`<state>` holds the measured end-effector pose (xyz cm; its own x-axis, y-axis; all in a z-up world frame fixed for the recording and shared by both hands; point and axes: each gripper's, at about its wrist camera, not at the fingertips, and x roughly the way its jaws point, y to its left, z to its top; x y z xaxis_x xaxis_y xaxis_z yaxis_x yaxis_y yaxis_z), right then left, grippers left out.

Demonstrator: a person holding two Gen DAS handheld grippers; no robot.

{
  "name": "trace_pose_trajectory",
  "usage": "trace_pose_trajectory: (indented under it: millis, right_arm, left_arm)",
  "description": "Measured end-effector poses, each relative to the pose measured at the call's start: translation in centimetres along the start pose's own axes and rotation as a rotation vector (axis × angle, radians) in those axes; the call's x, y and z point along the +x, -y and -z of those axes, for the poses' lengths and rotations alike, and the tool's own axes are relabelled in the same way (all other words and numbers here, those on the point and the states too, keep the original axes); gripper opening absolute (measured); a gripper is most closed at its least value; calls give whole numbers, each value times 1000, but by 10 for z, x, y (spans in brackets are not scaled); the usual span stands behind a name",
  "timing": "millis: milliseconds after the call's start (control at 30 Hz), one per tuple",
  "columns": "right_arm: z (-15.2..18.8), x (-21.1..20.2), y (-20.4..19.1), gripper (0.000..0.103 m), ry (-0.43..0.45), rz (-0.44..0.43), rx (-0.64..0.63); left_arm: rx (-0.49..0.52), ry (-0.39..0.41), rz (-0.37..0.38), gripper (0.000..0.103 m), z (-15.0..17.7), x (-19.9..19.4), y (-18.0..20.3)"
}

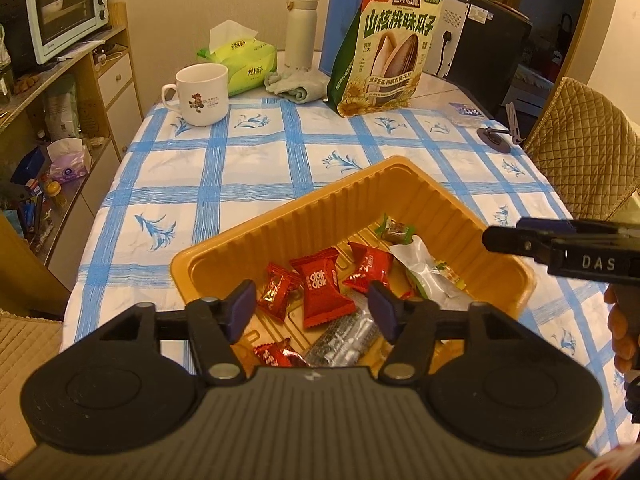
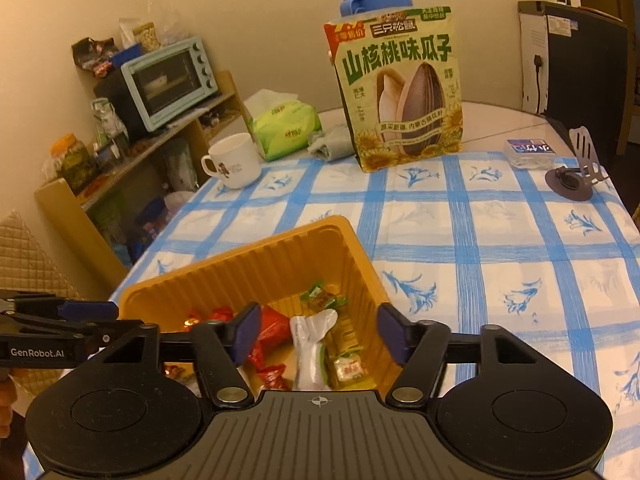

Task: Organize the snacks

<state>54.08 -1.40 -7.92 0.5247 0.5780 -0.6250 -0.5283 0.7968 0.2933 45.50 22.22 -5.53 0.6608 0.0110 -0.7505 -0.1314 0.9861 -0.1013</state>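
Note:
An orange plastic tray (image 1: 304, 216) stands on the checked tablecloth and holds several wrapped snacks: red packets (image 1: 324, 288), a white and green packet (image 1: 424, 268), a small green candy (image 1: 396, 230) and a silver packet (image 1: 344, 344). My left gripper (image 1: 310, 310) is open and empty above the tray's near side. My right gripper (image 2: 318, 334) is open and empty over the same tray (image 2: 256, 256), above the white packet (image 2: 310, 352). A big sunflower seed bag (image 1: 384, 52) stands upright at the table's far side, also in the right wrist view (image 2: 400, 92).
A white mug (image 1: 202, 94), a green tissue pack (image 1: 240, 58), a white flask (image 1: 300, 32), a folded cloth (image 1: 298, 86) and a blue jug (image 1: 352, 12) stand at the back. A phone stand (image 2: 572, 176) and a small box (image 2: 530, 152) lie at the right. Chairs flank the table.

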Motion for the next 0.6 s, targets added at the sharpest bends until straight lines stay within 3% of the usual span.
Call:
trace_pose_trajectory:
  millis: [167, 600]
  right_arm:
    - [12, -26, -5, 85, 8, 2, 10]
    - [51, -117, -21, 95, 47, 13, 26]
  left_arm:
    - [-10, 15, 8, 71, 10, -25, 5]
    - [-4, 53, -16, 75, 56, -106, 49]
